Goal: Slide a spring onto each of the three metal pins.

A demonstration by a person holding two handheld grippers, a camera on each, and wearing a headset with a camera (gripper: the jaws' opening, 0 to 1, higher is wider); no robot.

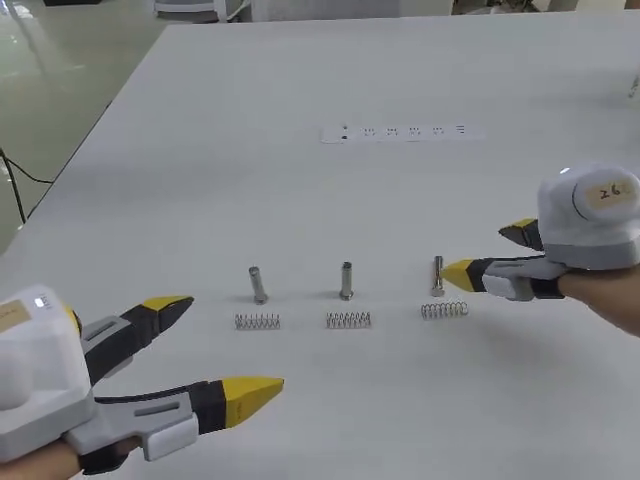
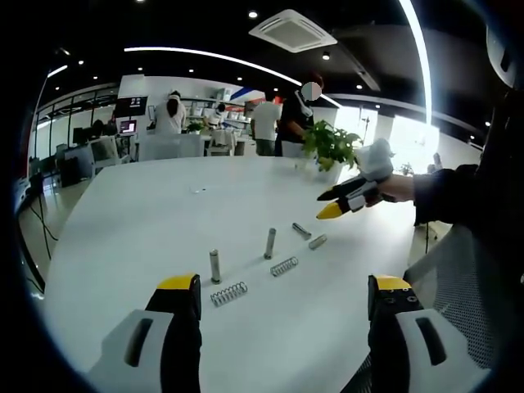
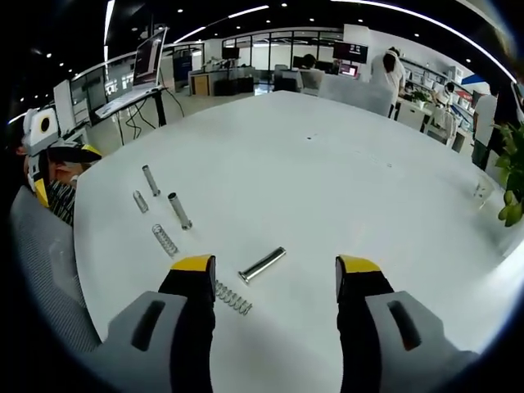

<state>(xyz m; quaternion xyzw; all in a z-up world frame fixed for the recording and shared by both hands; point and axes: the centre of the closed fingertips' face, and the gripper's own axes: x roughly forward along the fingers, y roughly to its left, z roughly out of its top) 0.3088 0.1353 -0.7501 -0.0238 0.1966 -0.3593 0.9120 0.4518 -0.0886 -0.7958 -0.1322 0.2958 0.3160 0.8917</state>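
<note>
Fingers (image 1: 455, 272) of right gripper (image 1: 488, 252) spread wide, holding nothing, lower tip just beside right pin (image 1: 438, 276) in head view. Left gripper (image 1: 210, 345), also wide open and empty, hovers at bottom left, near left spring (image 1: 257, 321). Three pins sit in a row across white table (image 1: 300, 200), a spring in front of each. Left pin (image 1: 257, 285) and middle pin (image 1: 346, 281) stand upright; middle spring (image 1: 348, 320) and right spring (image 1: 444, 311) lie crosswise. Power strip (image 1: 400, 133) lies well beyond, out of the way.

Left gripper view: jaws apart, left pin and left spring (image 2: 228, 293) ahead between them. Right pin (image 2: 301, 231) is farthest, lying flat, w/ right gripper (image 2: 329, 203) above it. Plant (image 2: 331, 144) and people in background.

Right gripper view: jaws apart w/ right pin (image 3: 262, 264) on its side between them, long axis aslant, lower left to upper right. Right spring (image 3: 233, 298) lies just beside the left-hand finger, nearer the camera than the pin and apart from it. Other two pins stand beyond, to left.

Right gripper looks by far the nearer for this pair, and nothing blocks the reach. Flat pin prob. needs gripping or righting before the spring can slide along its axis. No spring is on any pin yet.
</note>
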